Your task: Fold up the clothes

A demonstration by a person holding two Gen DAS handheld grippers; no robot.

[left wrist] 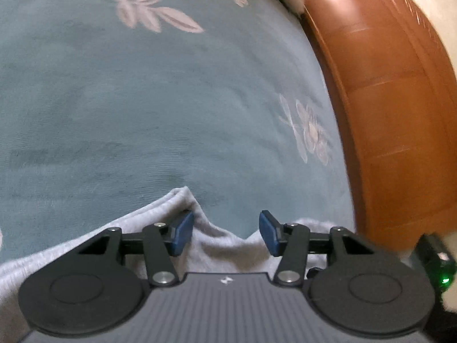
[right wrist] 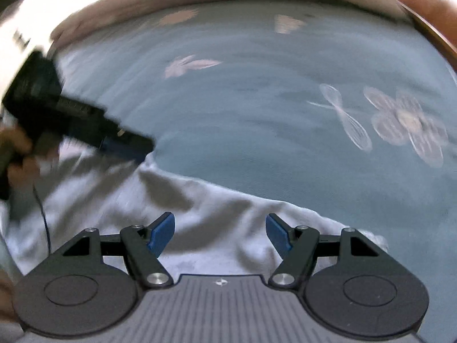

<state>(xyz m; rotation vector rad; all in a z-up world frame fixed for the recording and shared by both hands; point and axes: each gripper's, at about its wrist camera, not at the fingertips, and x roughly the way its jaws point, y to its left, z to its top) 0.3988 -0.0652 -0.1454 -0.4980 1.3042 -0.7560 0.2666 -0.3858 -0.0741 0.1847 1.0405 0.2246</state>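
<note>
1. I count two tools: my left tool (left wrist: pixel 225 233) and my right tool (right wrist: pixel 220 234). Each has two blue pads.
2. I count one garment, a pale grey garment (left wrist: pixel 217 245), lying rumpled on the bed, directly under and just ahead of both tools.
3. Left tool: its jaws stand partly apart with nothing pinched. A raised fold of the grey cloth sits just beside its left pad (left wrist: pixel 181 235), but I cannot tell whether they touch.
4. Right tool: its jaws stand wide, pads clear of the cloth beneath, holding nothing.
5. The bed wears one blue-green bedspread (left wrist: pixel 142 100) with pale flower and leaf prints, stretching ahead of both tools.
6. Only the left wrist view shows the broad orange-brown wooden board (left wrist: pixel 385 100) along the bed's edge, to the right of the left tool; in the right wrist view just a sliver shows at top right.
7. Only the right wrist view shows the left tool from outside, blurred, off to the right tool's left over the cloth's far edge, with the person's hand (right wrist: pixel 17 154) gripping its handle.
8. The right wrist view is smeared; the left wrist view is sharper.
</note>
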